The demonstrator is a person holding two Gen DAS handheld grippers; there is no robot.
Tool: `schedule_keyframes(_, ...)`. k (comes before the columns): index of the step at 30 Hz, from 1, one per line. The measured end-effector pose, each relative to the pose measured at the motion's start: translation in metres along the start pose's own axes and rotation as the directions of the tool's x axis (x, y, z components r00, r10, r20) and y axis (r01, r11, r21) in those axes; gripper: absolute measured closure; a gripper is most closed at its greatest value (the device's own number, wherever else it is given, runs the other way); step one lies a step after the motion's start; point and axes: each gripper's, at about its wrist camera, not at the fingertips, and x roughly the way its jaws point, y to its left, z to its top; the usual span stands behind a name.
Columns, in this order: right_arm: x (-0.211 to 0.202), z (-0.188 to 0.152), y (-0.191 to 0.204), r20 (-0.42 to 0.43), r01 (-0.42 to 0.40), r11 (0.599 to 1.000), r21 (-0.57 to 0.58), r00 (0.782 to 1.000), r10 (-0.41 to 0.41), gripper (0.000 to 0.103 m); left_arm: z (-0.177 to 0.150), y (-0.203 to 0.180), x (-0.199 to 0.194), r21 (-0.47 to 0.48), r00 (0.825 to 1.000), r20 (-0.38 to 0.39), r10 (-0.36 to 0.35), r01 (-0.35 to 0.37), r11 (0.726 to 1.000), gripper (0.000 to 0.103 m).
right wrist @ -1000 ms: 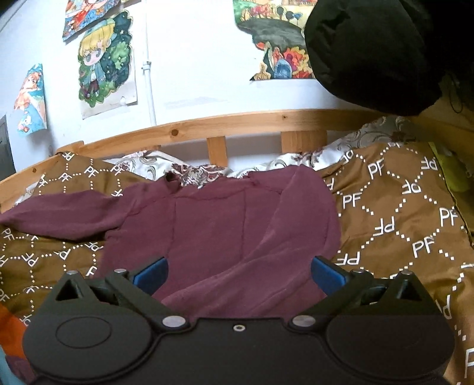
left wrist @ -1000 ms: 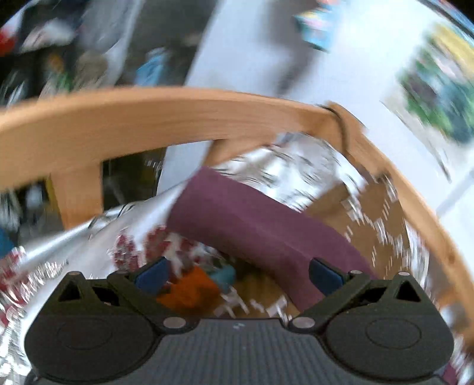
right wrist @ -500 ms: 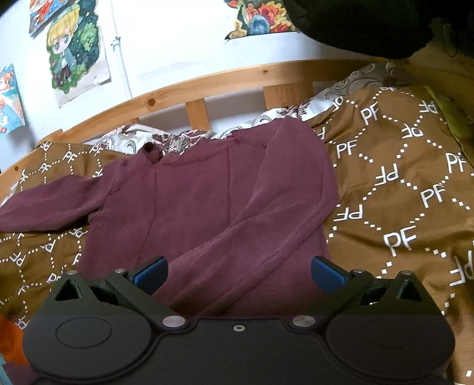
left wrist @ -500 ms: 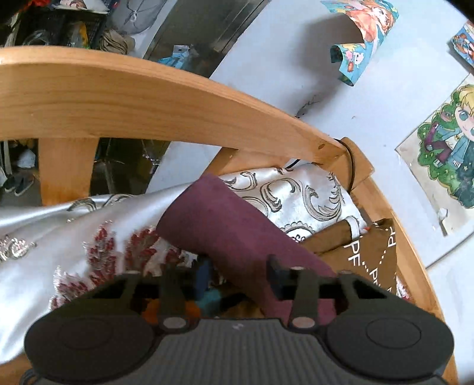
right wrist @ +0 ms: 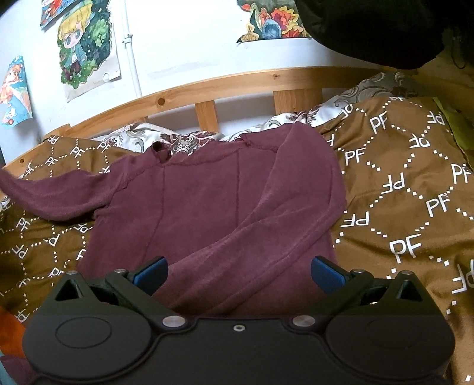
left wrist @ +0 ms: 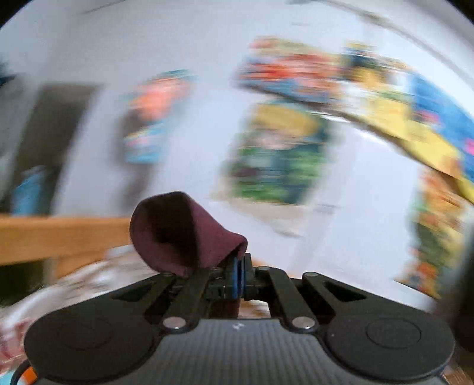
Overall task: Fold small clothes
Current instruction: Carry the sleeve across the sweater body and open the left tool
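Note:
A maroon long-sleeved sweater (right wrist: 207, 201) lies flat on a brown patterned bedspread (right wrist: 408, 192). Its right sleeve is folded across the body; its left sleeve (right wrist: 53, 192) stretches out to the left. My left gripper (left wrist: 238, 275) is shut on the cuff of that left sleeve (left wrist: 183, 234) and holds it lifted in front of the wall; that view is blurred. My right gripper (right wrist: 237, 274) is open and empty, low over the sweater's lower part.
A wooden bed rail (right wrist: 237, 86) runs behind the sweater, with a silver patterned sheet (right wrist: 139, 136) below it. Posters (right wrist: 86, 44) hang on the white wall. A dark garment (right wrist: 385, 26) hangs at the top right. An orange item (right wrist: 9, 328) lies at the lower left.
My left gripper closed on the sleeve cuff and lifted it, swinging up toward the wall. My right gripper moved slightly closer over the sweater and stayed open.

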Motion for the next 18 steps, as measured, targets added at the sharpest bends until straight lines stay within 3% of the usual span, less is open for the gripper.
schedule_keyframes(2, -0.003, 0.001, -0.002, 0.012, 0.005, 1.000, 0.007, 1.000, -0.005, 0.001, -0.003, -0.033, -0.004, 0.068, 0.990, -0.025, -0.141, 0.142, 0.987, 0.103)
schedule_keyframes(4, -0.006, 0.003, -0.003, 0.029, 0.016, 1.000, 0.014, 0.999, -0.016, 0.001, -0.010, -0.063, -0.006, 0.109, 0.962, -0.075, -0.261, 0.268, 0.957, 0.103)
schedule_keyframes(6, -0.012, 0.006, -0.008, 0.059, 0.033, 0.999, 0.029, 0.998, -0.035, 0.001, -0.022, -0.090, -0.008, 0.119, 0.923, -0.135, -0.359, 0.375, 0.919, 0.103)
schedule_keyframes(9, -0.018, 0.010, -0.017, 0.094, 0.070, 0.996, 0.061, 0.993, -0.076, 0.001, -0.050, -0.125, -0.010, 0.074, 0.842, -0.241, -0.482, 0.511, 0.856, 0.103)
schedule_keyframes(14, -0.025, 0.015, -0.036, 0.117, 0.136, 0.982, 0.131, 0.981, -0.152, 0.001, -0.108, -0.163, -0.013, 0.064, 0.721, -0.392, -0.572, 0.642, 0.764, 0.103)
schedule_keyframes(16, -0.027, 0.016, -0.046, 0.115, 0.161, 0.973, 0.167, 0.977, -0.181, 0.001, -0.130, -0.171, -0.014, 0.064, 0.678, -0.451, -0.581, 0.673, 0.737, 0.103)
schedule_keyframes(18, -0.028, 0.016, -0.055, 0.110, 0.182, 0.962, 0.204, 0.972, -0.207, 0.001, -0.147, -0.174, -0.014, 0.055, 0.646, -0.498, -0.578, 0.689, 0.723, 0.102)
